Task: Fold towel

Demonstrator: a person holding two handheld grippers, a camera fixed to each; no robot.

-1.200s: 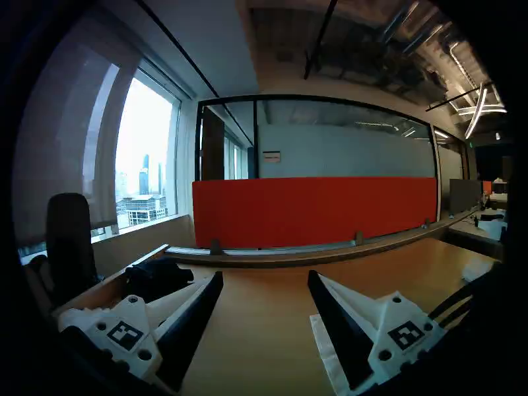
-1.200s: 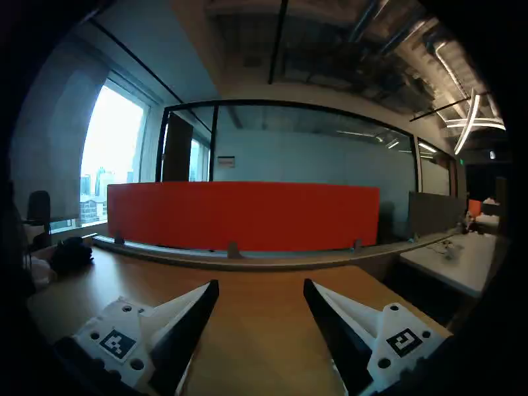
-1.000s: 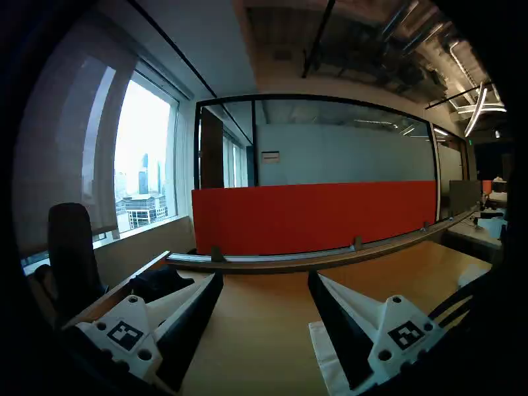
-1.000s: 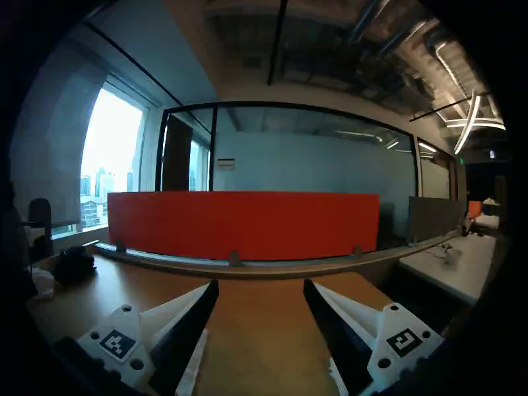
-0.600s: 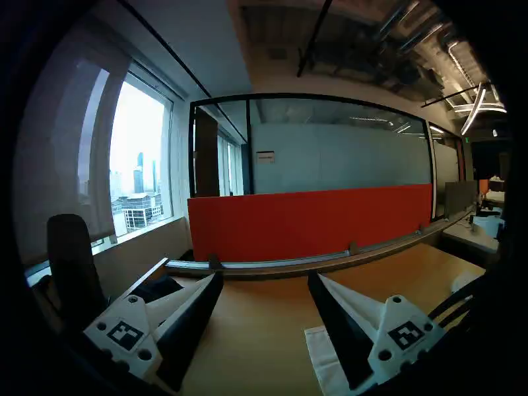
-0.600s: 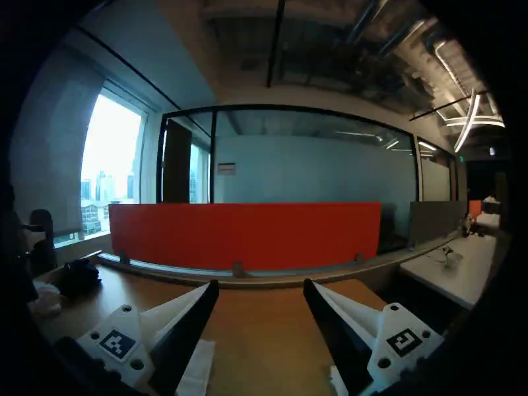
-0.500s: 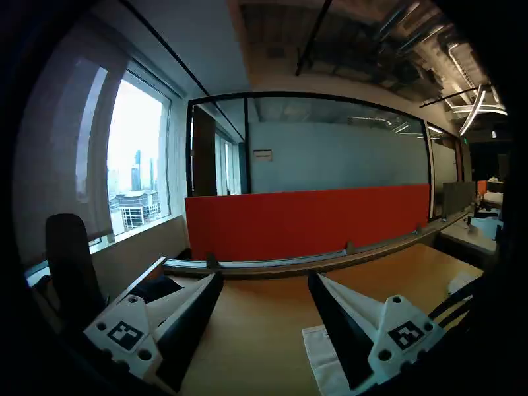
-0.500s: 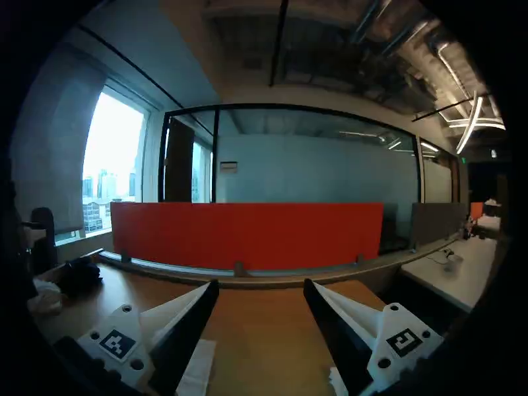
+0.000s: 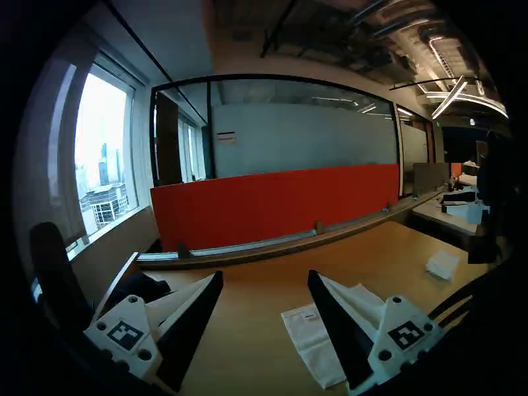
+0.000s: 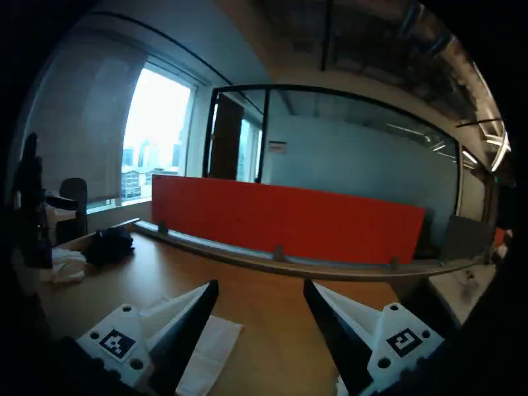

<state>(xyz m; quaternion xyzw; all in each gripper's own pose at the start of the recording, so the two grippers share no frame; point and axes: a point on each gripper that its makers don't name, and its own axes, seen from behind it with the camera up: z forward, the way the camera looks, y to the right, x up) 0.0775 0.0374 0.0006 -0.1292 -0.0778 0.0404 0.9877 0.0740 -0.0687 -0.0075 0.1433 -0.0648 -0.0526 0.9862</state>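
Left claw (image 9: 263,276): jaws wide apart, holding nothing.
Right claw (image 10: 259,284): likewise wide apart, empty.
Towel (image 9: 309,336): flat on the bench (image 9: 389,254) toward its near edge, partly under the left claw's right finger.
Change: both cameras have swung and dipped; more towel shows than a second ago.
Reading: approach stage, probably; no corner gripped yet.
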